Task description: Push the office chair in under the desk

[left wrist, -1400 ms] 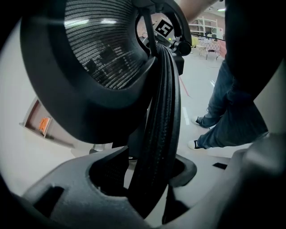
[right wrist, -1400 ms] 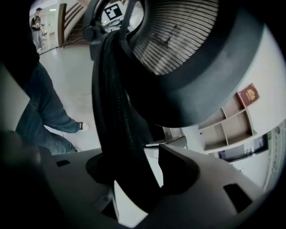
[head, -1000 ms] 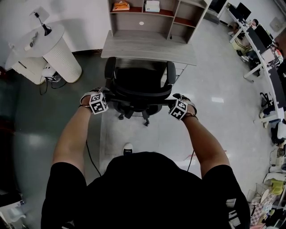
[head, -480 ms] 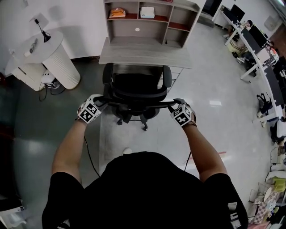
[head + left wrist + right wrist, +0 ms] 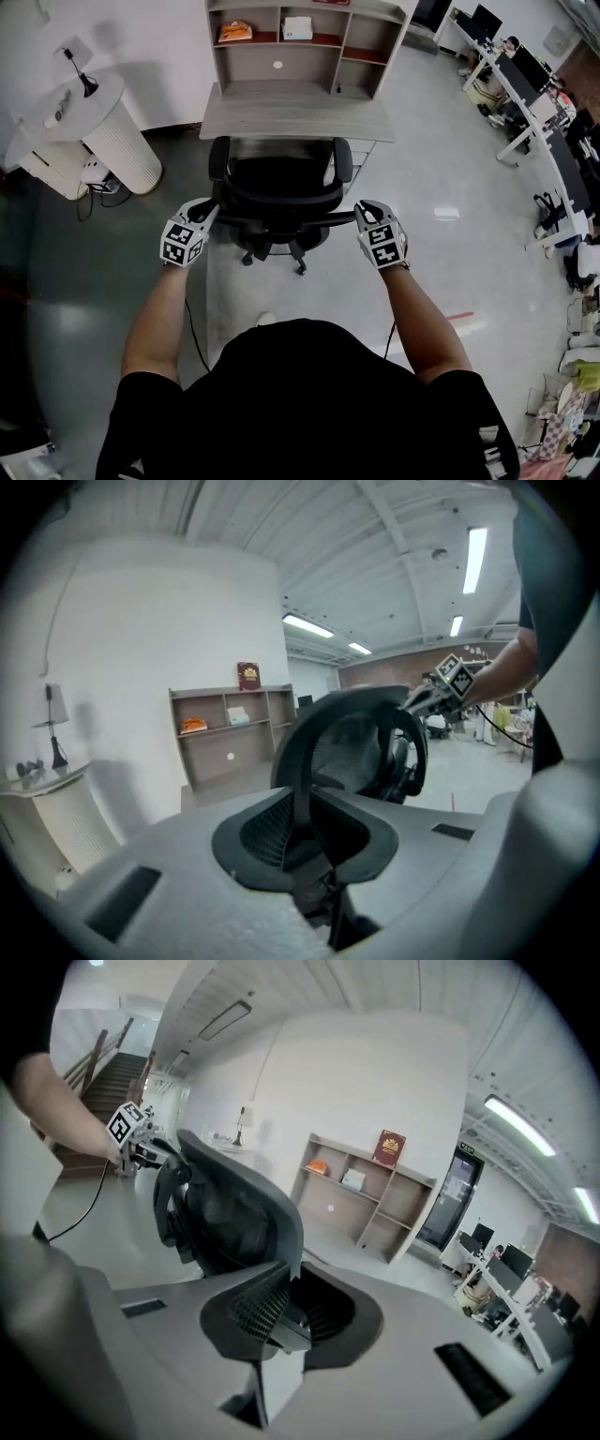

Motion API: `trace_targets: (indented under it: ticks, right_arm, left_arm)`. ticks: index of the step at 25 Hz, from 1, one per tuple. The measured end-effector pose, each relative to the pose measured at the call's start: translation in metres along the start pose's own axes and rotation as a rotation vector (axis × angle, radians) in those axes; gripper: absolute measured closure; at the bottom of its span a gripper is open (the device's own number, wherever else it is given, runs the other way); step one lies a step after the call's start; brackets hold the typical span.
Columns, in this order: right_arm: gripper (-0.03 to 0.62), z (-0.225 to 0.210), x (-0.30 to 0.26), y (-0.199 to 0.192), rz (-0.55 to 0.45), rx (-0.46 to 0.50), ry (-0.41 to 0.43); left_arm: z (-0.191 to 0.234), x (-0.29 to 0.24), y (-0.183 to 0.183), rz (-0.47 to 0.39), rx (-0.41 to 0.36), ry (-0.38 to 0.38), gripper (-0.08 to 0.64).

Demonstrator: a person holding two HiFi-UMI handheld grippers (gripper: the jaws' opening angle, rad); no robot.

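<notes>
Left gripper point(image 5: 208, 214) is closing its jaws on the left end of the backrest point(image 5: 281, 217) of the office chair point(image 5: 281, 178), and in its own view the frame's edge is sitting between the pads. The right gripper point(image 5: 364, 210) is closing likewise on the right end of that rim, with the frame running straight into its jaws. Both are gripping the chair from behind, with the person standing directly behind it.

The chair is facing the desk point(image 5: 298, 117), with the front of the seat lying about at the desk's near edge. Most of the seat, both armrests point(image 5: 218, 155) and the wheeled base point(image 5: 272, 251) are showing out in front of the desk. By that reading the hold is just being taken and nearly all of the push is remaining: the seat has to travel forward until the backrest is sitting close to the desk edge.

The chair is looking roughly centred on the desk, so a straight push seems right. The armrests are the likely snag, since whether they pass under the desktop cannot be told from above. Something is standing under the desk's right end, just beside the right armrest. The white round stand point(image 5: 112, 127) is well apart on the left, and open floor is lying to the right. A cable point(image 5: 192, 328) is trailing near the person's feet.
</notes>
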State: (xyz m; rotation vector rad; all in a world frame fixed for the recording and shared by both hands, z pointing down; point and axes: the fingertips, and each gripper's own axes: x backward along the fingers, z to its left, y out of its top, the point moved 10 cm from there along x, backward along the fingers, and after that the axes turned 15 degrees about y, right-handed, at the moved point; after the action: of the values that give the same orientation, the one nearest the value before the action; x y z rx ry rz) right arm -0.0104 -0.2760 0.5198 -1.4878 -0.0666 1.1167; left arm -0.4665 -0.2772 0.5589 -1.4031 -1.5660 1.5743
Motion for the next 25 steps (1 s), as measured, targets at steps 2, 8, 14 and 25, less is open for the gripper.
trace_targets:
  ticks: [2,8,14,25]
  right_arm:
    - [0.552,0.001,0.003,0.009,-0.038,-0.033,-0.004]
    - [0.571,-0.005,0.024,0.030,-0.130,-0.085,-0.042]
    - [0.572,-0.006,0.034,0.049,-0.215,-0.089,-0.072]
    - [0.581,-0.006,0.048,0.065,-0.307,-0.080,-0.108]
  left_arm:
    - [0.008,0.001,0.008,-0.037,0.050,0.034,0.502]
    - [0.013,0.009,0.052,-0.167,0.185,0.012,0.518]
    - [0.009,0.018,0.083,-0.244,0.158,0.004,0.528]
    - [0.007,0.032,0.091,-0.285,0.119,0.005,0.529]
